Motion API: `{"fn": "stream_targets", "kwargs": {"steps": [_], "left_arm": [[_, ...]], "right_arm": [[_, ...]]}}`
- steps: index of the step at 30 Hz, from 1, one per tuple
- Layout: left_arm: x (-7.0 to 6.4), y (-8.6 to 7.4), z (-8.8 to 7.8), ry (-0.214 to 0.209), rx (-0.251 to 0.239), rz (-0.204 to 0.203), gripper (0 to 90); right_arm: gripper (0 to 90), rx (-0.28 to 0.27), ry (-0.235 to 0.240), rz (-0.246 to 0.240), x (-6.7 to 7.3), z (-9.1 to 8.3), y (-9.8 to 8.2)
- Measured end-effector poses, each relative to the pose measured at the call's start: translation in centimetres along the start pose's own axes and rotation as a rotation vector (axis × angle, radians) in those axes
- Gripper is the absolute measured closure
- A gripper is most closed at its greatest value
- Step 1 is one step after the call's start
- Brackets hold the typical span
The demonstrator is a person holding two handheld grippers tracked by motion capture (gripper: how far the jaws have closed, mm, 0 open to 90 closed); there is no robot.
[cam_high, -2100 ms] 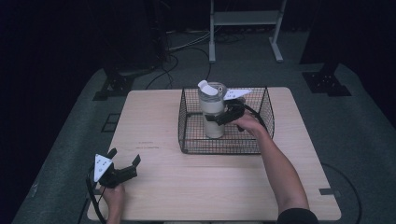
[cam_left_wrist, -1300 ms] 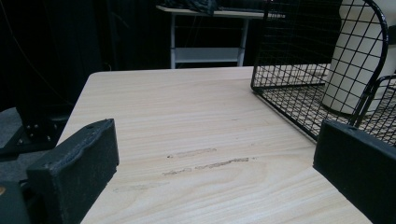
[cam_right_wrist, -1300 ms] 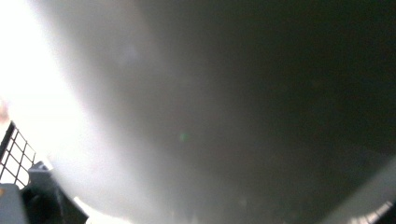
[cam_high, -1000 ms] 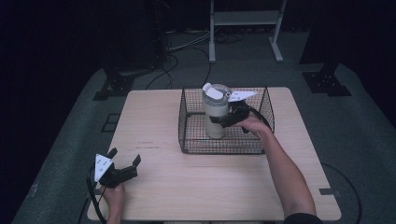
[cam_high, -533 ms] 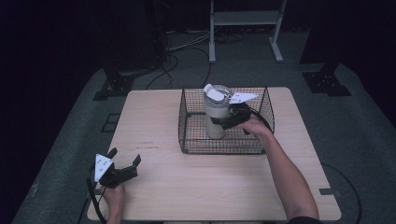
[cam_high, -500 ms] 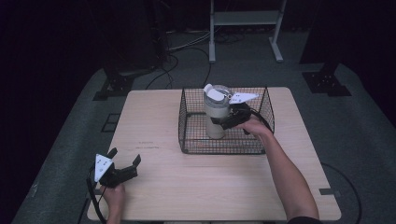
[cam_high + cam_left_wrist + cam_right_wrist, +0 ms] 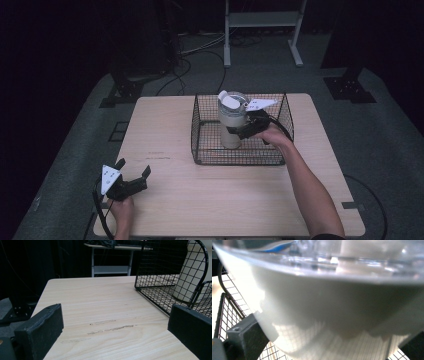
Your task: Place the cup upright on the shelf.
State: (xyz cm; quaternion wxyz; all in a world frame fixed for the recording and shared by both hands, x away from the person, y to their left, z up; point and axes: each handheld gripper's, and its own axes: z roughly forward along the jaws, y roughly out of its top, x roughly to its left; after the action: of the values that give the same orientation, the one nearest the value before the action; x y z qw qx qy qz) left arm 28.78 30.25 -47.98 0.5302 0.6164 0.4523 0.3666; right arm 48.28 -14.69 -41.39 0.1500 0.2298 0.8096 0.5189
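Tumbler stands upright inside the wire basket, cream body under a clear lid — smooth, rigid, likely slippery, so mid-body is the hold. Right tongs pinch it there; left tongs, well off the basket, gape over the table.

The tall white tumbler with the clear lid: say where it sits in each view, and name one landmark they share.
High view: the tall white tumbler stands upright in the black wire basket, centre.
Left gripper view: its body shows behind the mesh, at the right edge.
Right gripper view: very close, across the frame.
Shared landmark: the basket.
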Motion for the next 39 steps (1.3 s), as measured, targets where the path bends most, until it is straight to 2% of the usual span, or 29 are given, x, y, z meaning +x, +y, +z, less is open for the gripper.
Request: {"fn": "stream_targets", "kwargs": {"steps": [6, 13, 15, 19, 24, 27, 34, 37, 39], "left_arm": [[0.0, 0.0, 0.0, 0.0, 0.0, 0.0, 0.0], [0.0, 0.0, 0.0, 0.0, -0.001, 0.002, 0.0], [0.0, 0.0, 0.0, 0.001, -0.002, 0.0, 0.0], [0.0, 0.0, 0.0, 0.001, -0.002, 0.002, 0.0], [-0.1, 0.0, 0.0, -0.001, -0.001, 0.004, 0.0], [-0.1, 0.0, 0.1, 0.0, -0.002, 0.004, 0.0], [0.0, 0.0, 0.0, 0.002, -0.004, 0.002, 0.0], [0.0, 0.0, 0.0, 0.002, -0.005, 0.001, 0.0], [0.0, 0.0, 0.0, 0.003, -0.004, 0.001, 0.0]], "right_arm": [[0.0, 0.019, -0.016, -0.012, 0.2, -0.2, 0.3], [0.0, 0.046, -0.018, 0.006, 0.2, -0.7, 0.5], [0.0, 0.055, -0.032, -0.001, 0.2, -1.0, 0.6], [0.0, 0.05, -0.044, -0.009, 0.5, -1.7, 0.8], [0.0, 0.04, -0.06, 0.008, 0.7, -2.4, 1.0], [0.0, 0.038, -0.079, -0.009, 1.0, -2.8, 1.4], [0.0, 0.055, -0.089, 0.014, 1.4, -3.3, 1.5], [0.0, 0.055, -0.115, 0.02, 1.6, -3.6, 1.4], [0.0, 0.048, -0.136, 0.044, 1.6, -3.9, 1.3]]}}
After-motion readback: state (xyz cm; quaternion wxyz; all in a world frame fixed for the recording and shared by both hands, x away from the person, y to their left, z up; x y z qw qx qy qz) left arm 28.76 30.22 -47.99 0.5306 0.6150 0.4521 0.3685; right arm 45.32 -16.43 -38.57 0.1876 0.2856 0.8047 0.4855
